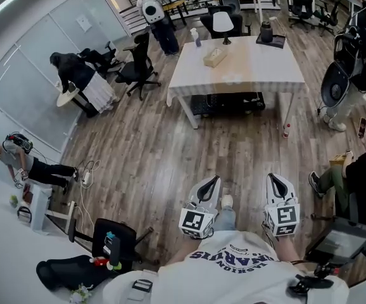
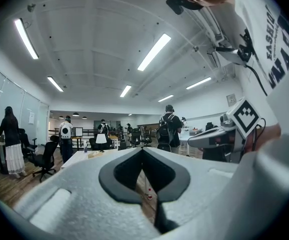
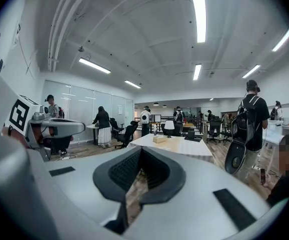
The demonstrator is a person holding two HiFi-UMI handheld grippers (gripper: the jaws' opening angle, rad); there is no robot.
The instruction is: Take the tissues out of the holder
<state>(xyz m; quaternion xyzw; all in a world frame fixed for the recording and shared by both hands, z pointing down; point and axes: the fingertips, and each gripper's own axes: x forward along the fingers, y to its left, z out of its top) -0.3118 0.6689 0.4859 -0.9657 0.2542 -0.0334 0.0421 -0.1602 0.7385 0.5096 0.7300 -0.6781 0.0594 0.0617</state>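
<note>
Head view: left gripper [image 1: 212, 181] & right gripper [image 1: 273, 178] held low over wood floor [image 1: 164, 151], well apart from white table [image 1: 259, 71]. Tissue holder [image 1: 214, 57] sits on the table's left part. Left gripper view: jaws pressed together, gripping nothing. Right gripper view: jaws together too, tissue holder ahead on the table.

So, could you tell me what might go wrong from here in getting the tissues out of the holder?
The tissue holder sits on the white table, far across the floor; a small bottle beside a table leg could be kicked on the approach. The left gripper and right gripper are both shut, so unless they open first they may just shove the holder. A lamp stands close behind it and might get knocked.
</note>
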